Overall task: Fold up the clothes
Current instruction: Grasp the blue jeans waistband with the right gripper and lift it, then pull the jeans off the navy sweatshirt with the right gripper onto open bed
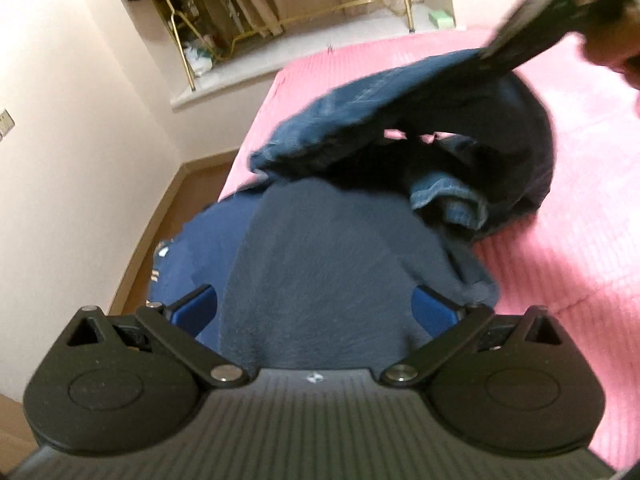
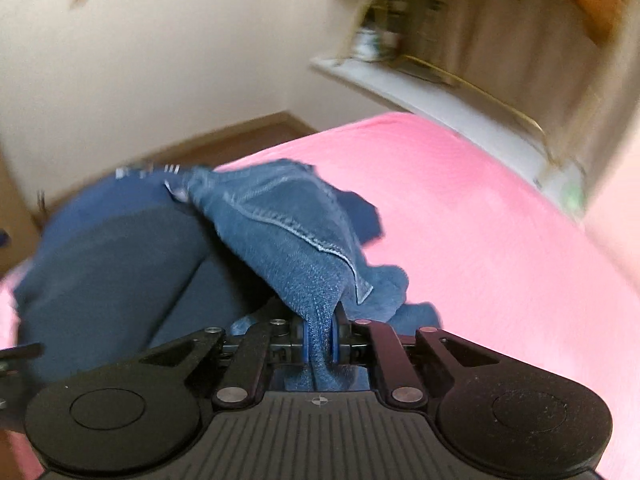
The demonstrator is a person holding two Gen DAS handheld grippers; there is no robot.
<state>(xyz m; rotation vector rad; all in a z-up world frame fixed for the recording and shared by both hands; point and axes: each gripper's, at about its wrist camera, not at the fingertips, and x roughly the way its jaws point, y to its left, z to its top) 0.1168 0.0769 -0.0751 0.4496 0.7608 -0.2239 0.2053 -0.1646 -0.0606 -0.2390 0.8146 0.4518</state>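
A pair of blue jeans (image 1: pixel 360 120) lies on a pink bed (image 1: pixel 580 220), part of it lifted off the bed. My right gripper (image 2: pixel 320 344) is shut on a fold of the jeans (image 2: pixel 288 232) and holds it up; it shows in the left wrist view (image 1: pixel 532 28) at the top right, blurred. A dark grey-blue garment (image 1: pixel 320 272) lies under my left gripper (image 1: pixel 314 308), whose blue pads (image 1: pixel 196 310) stand wide apart over the cloth. A navy garment (image 1: pixel 200 248) with white print lies beside it at the bed's edge.
A cream wall (image 1: pixel 72 140) and wood floor (image 1: pixel 180 208) lie left of the bed. A white window ledge (image 1: pixel 240 76) with a gold rack and curtains stands behind the bed. The pink bed (image 2: pixel 500 240) stretches to the right.
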